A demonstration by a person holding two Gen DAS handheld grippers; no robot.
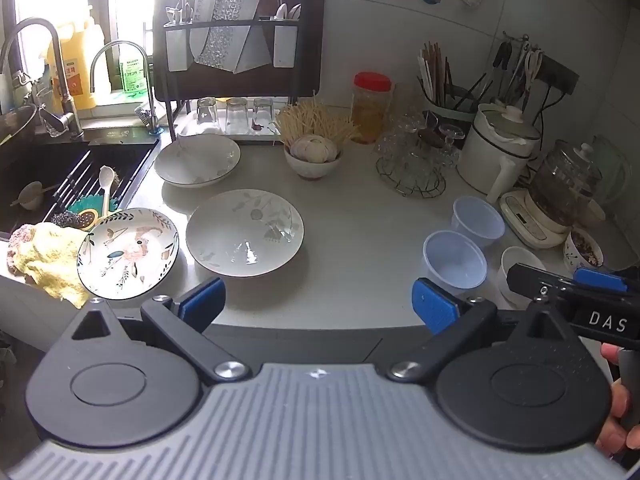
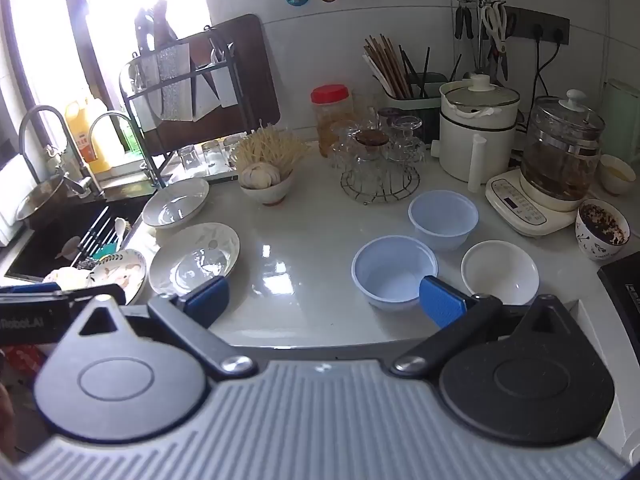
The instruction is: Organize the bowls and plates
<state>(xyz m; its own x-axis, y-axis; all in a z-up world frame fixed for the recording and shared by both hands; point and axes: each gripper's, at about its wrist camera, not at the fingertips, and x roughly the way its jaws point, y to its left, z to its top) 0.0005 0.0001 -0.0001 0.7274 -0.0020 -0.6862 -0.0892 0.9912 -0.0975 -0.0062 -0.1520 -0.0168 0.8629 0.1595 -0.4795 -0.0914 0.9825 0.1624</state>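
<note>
On the white counter lie three plates at the left: a patterned plate point(image 1: 128, 252) point(image 2: 120, 276) by the sink, a leaf-print deep plate point(image 1: 244, 232) point(image 2: 196, 258) beside it, and another deep plate point(image 1: 197, 160) point(image 2: 176, 203) behind. At the right stand two pale blue plastic bowls point(image 1: 454, 260) point(image 1: 478, 220) point(image 2: 394, 270) point(image 2: 443, 216) and a white bowl point(image 1: 520, 268) point(image 2: 500, 272). My left gripper point(image 1: 320, 306) is open and empty at the counter's front edge. My right gripper point(image 2: 324, 300) is open and empty, its right finger in front of the near blue bowl.
A sink point(image 1: 48, 176) with a yellow cloth point(image 1: 52, 256) is at the left. A dish rack point(image 1: 240, 40), glasses point(image 1: 236, 114), a garlic bowl point(image 1: 314, 156), a jar point(image 1: 370, 108), a glass-cup rack point(image 1: 412, 160), a white pot point(image 1: 500, 144), a kettle point(image 2: 560, 152) and a small filled bowl point(image 2: 602, 232) line the back and right.
</note>
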